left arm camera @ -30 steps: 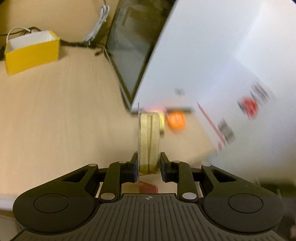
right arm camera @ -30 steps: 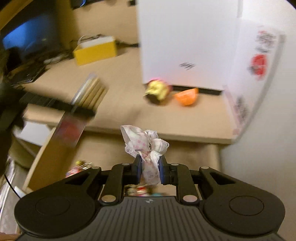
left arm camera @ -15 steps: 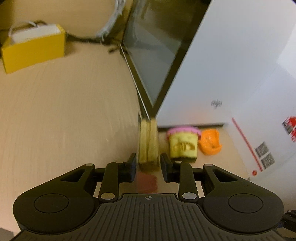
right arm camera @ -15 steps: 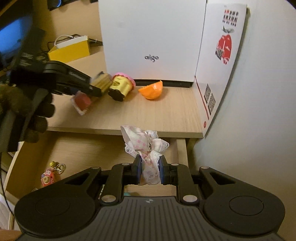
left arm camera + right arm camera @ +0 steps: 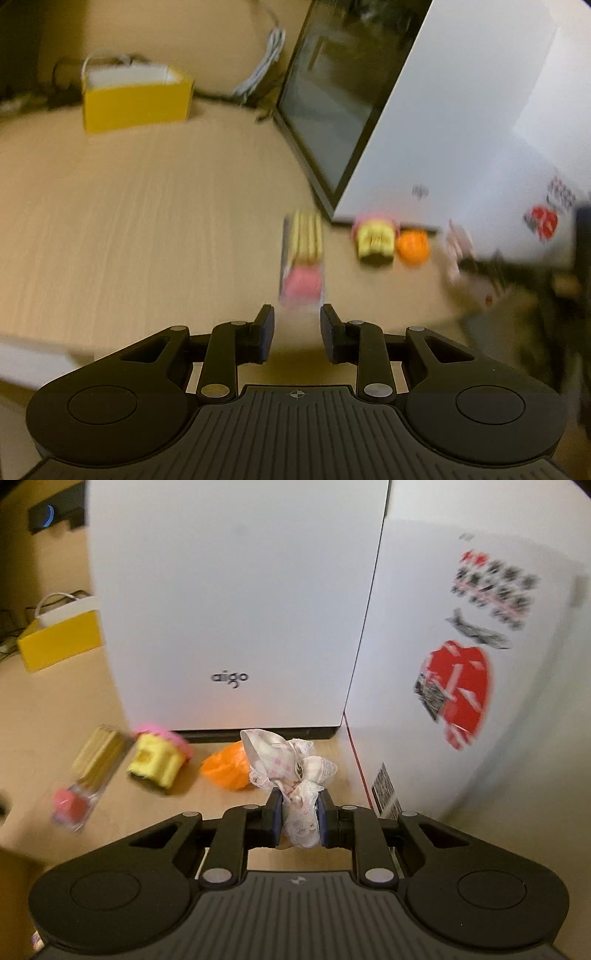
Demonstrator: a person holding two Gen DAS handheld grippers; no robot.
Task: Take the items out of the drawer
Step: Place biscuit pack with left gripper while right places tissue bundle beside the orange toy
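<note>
The lace cloth (image 5: 291,775), clamped by the right gripper (image 5: 300,812), could be snagged on release (left gripper (image 5: 297,332) fingers apart, empty).

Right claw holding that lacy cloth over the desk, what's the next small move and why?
Probably lower it and open: the right claw is shut on the lacy cloth above bare desk just right of the orange piece, where the other items already lie.
</note>
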